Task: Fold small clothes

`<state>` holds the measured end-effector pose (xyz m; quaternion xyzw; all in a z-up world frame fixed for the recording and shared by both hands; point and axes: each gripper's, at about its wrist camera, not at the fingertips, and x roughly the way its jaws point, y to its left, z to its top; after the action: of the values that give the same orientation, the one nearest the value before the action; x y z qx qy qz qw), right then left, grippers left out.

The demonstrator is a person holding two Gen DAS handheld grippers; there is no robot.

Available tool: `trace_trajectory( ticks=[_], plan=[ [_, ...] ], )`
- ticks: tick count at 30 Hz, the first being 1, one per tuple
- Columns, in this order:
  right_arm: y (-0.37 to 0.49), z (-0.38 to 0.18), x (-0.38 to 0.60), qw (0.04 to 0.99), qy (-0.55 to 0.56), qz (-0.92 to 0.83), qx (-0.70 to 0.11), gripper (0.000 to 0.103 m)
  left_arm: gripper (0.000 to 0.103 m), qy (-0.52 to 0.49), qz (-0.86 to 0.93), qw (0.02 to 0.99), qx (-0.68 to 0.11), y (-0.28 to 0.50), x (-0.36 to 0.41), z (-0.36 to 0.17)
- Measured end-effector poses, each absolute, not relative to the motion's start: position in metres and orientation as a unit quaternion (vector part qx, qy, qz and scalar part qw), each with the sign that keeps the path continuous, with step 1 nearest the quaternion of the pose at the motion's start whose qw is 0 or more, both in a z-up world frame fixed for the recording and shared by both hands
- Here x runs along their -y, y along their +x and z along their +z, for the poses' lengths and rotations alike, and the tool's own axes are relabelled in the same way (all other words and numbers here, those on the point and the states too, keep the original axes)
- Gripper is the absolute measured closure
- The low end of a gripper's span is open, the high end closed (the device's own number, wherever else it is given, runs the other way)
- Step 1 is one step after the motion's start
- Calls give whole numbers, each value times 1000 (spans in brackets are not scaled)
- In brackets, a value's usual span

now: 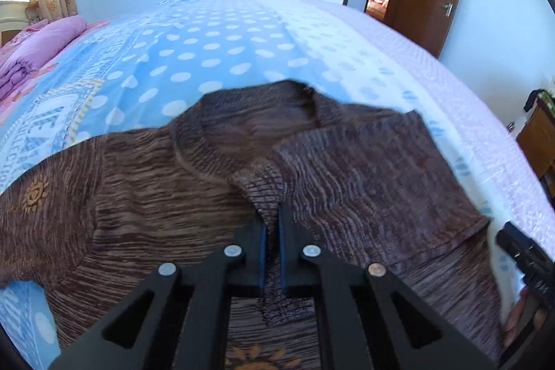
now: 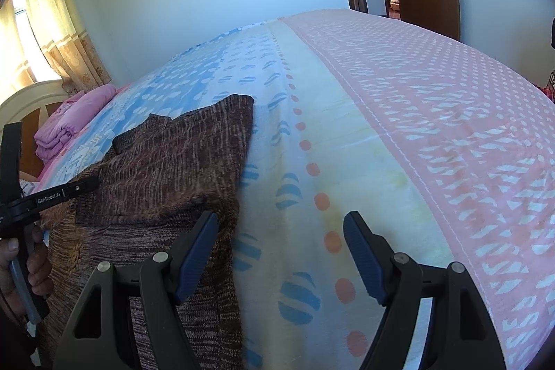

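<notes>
sweater (image 1: 145,182) sleeve pinched in left tongs (image 1: 272,221), right tongs (image 2: 281,221) agape (empty)

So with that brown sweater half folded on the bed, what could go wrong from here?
The left gripper pinches only a narrow ridge of the folded sleeve, so the knit might slip out or bunch as it is carried. The right gripper is open over the bedsheet, beside the brown sweater; with nothing pinning that side, the fold may drag crooked.
</notes>
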<state>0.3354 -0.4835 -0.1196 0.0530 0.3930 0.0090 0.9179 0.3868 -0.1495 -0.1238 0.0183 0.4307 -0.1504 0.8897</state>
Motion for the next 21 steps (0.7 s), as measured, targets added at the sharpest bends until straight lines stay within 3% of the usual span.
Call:
trace_trajectory(
  ticks=[6, 8, 10, 15, 21],
  plan=[
    [343, -114, 475, 914, 50, 22, -402, 28, 86, 32, -136, 886, -442, 391, 152, -140],
    [352, -107, 463, 916, 27, 34, -399, 28, 77, 31, -126, 891, -436, 394, 149, -136],
    [363, -103, 447, 917, -12, 36, -397, 28, 76, 23, -117, 895, -429, 396, 141, -130],
    [387, -137, 437, 868, -61, 2, -493, 28, 77, 23, -72, 889, -452, 401, 111, -135],
    [370, -115, 426, 878, -95, -16, -469, 27, 74, 7, -73, 894, -442, 407, 102, -134]
  ],
)
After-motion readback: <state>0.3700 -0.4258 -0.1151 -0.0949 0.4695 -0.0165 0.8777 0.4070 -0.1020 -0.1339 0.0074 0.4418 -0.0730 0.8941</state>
